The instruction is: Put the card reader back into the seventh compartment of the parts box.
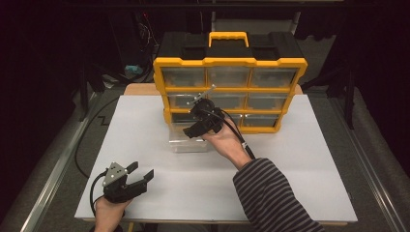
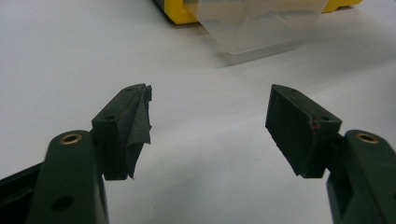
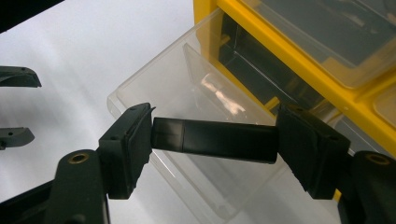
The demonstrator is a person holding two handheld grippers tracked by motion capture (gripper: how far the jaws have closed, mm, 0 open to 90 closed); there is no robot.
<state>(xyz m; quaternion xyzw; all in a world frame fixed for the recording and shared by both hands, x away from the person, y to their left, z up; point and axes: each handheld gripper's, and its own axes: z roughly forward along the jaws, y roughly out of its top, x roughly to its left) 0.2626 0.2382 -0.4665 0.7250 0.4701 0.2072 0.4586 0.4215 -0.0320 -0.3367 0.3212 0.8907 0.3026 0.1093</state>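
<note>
Your right hand-held gripper [image 3: 214, 140] is clamped end to end on a black stick-shaped piece [image 3: 212, 139], held over the clear drawer [image 3: 154, 81] pulled out of the yellow organizer [image 1: 230, 62]. Your left hand-held gripper [image 2: 209, 128] rests on the table [image 1: 309, 159], jaws apart and empty.

This looks like a lab or workshop test bench: a plain white table [image 1: 290, 193] stands in a dark space hung with black curtains [image 1: 367, 43], loose cables [image 1: 145, 29] trail behind, and a yellow parts organizer [image 1: 230, 92] stands on it.
</note>
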